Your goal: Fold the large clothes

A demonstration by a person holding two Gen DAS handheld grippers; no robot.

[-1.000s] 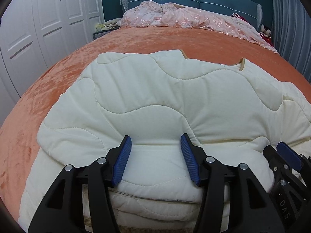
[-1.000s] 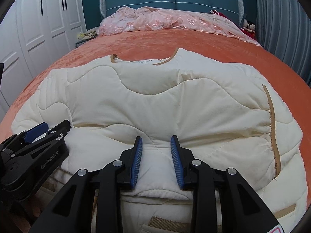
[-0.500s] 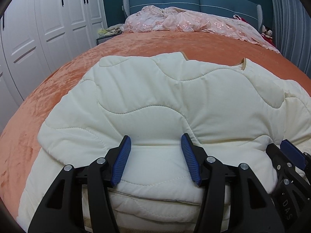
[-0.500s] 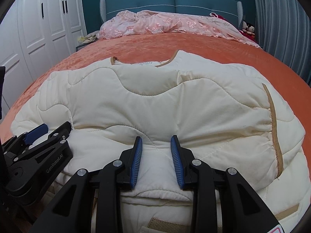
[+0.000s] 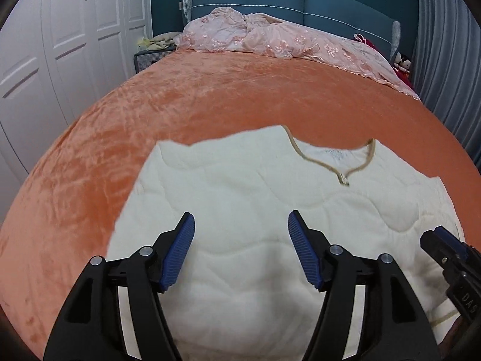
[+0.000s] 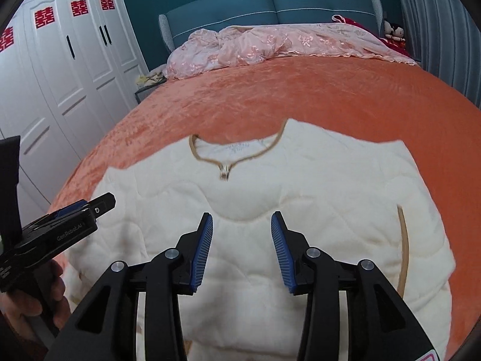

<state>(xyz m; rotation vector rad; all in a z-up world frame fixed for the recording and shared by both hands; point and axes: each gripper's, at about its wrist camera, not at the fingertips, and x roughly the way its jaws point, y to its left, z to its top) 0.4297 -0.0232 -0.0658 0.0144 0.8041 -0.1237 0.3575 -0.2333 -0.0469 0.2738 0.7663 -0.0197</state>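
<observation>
A cream quilted padded jacket with tan neckline trim (image 5: 270, 210) lies spread across the lower half of both frames on the orange velvet bedspread (image 5: 210, 96), collar (image 6: 237, 153) toward the top of the frame. The left gripper (image 5: 240, 251) hovers above the jacket's body, jaws wide apart and empty; the right gripper (image 6: 242, 251) does likewise, jaws parted, holding nothing. Judging by this, the step in hand sits between folds: choosing the next grasp. The next move likely calls for lowering both claws onto an edge, pinching the thick padding firmly, and carrying it over evenly.
</observation>
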